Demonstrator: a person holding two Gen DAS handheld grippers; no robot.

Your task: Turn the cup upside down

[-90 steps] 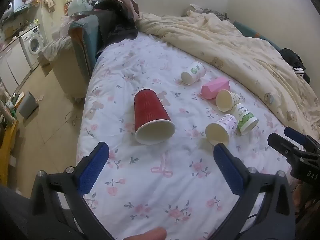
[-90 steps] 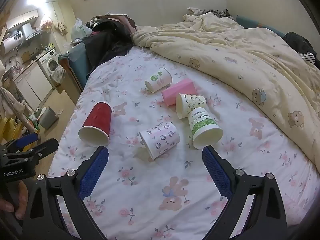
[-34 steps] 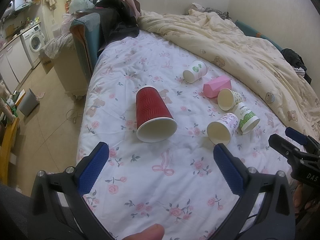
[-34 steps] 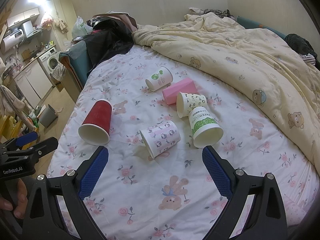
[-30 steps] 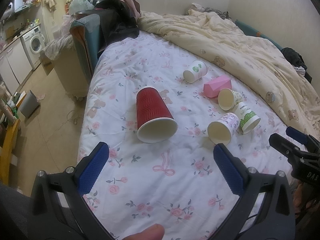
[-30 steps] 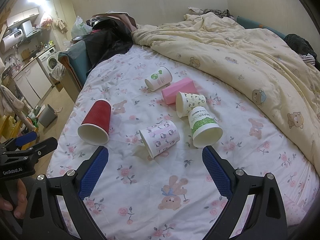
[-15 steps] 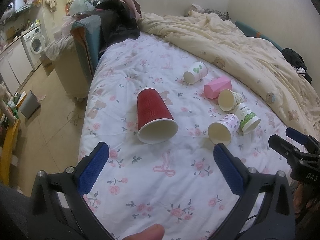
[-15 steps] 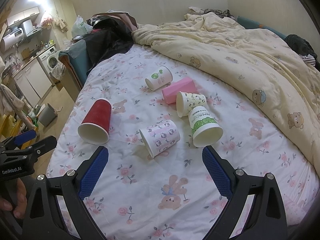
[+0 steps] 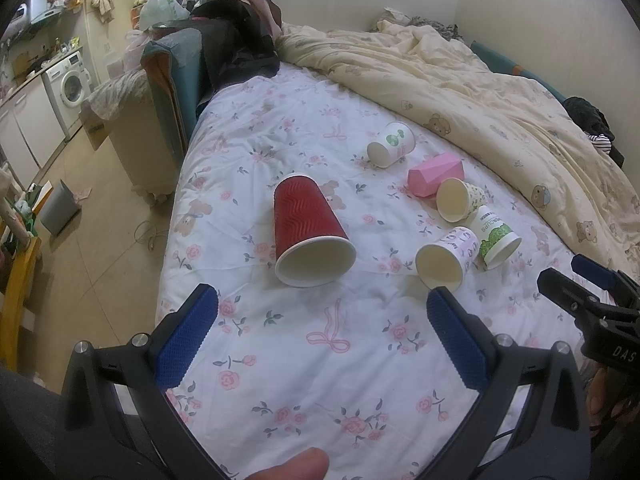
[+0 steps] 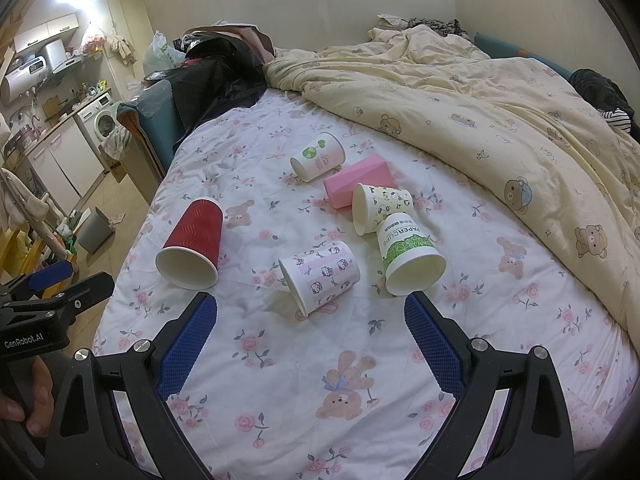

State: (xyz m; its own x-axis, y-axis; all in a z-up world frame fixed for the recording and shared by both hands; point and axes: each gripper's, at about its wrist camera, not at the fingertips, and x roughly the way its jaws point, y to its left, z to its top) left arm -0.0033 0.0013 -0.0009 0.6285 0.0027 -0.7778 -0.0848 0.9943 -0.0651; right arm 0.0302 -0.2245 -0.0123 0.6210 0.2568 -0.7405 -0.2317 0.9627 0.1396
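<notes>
Several paper cups lie on their sides on the floral bed sheet (image 9: 304, 360). A ribbed red cup (image 9: 308, 230) lies mouth toward me, ahead of my open, empty left gripper (image 9: 320, 312); it also shows in the right wrist view (image 10: 192, 246). A pink-patterned cup (image 10: 320, 274), a green-print cup (image 10: 408, 254), a cartoon-print cup (image 10: 378, 208) and a white cup with a green logo (image 10: 318, 156) lie ahead of my open, empty right gripper (image 10: 310, 318). Neither gripper touches a cup.
A pink box (image 10: 356, 184) lies among the cups. A cream bear-print duvet (image 10: 500, 120) is bunched along the right. The bed's left edge drops to the floor, with a grey bin (image 10: 94, 230) and a teal chair piled with dark clothes (image 9: 224, 48).
Both grippers have drifted only slightly; the cups have not moved. Both stay open.
</notes>
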